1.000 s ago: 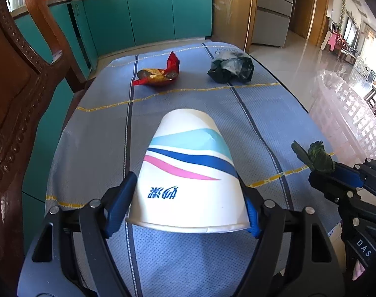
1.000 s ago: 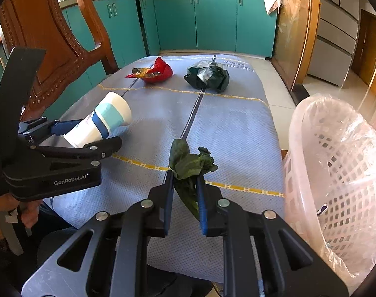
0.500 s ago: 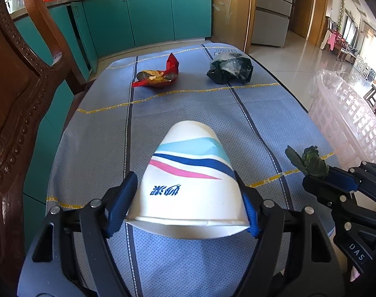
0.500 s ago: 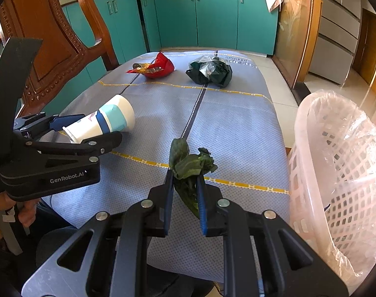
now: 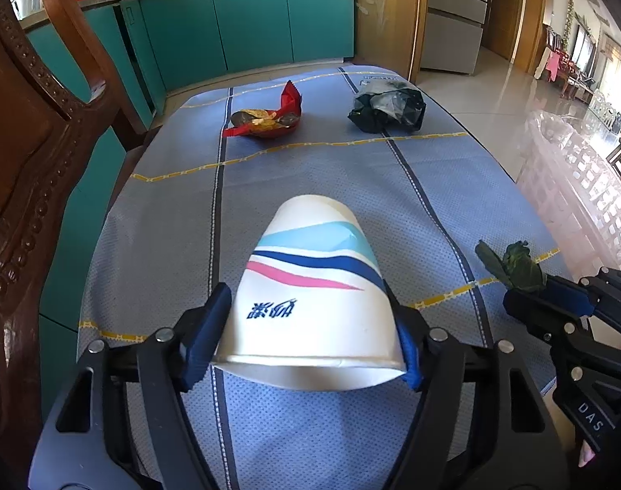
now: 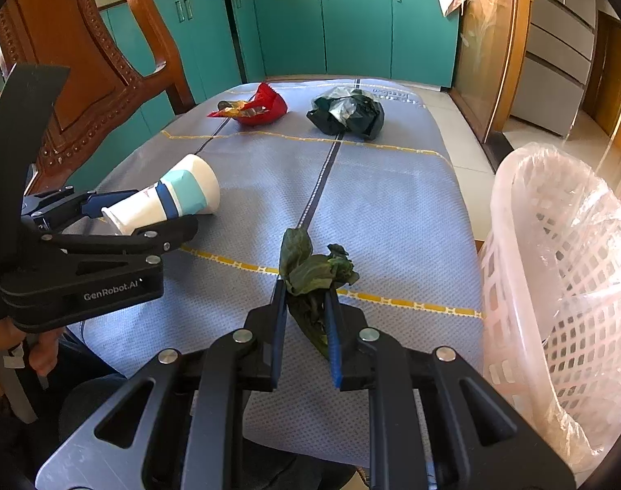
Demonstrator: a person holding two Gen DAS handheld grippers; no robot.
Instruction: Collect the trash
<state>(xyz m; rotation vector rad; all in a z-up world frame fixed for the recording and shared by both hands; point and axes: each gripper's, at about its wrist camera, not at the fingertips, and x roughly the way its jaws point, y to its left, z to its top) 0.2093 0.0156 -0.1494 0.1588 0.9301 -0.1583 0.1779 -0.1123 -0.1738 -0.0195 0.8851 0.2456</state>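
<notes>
My left gripper is shut on a white paper cup with blue and pink stripes, held on its side just above the blue tablecloth; the cup also shows in the right wrist view. My right gripper is shut on a wilted green leaf, which also shows in the left wrist view. A red snack wrapper and a crumpled dark plastic bag lie at the table's far end.
A white lattice bin lined with clear plastic stands off the table's right edge. A carved wooden chair stands at the left side. Teal cabinets run along the back wall.
Both grippers have risen slightly and tilted with their loads; the cup and leaf stay gripped. The wrapper and bag have not moved.
</notes>
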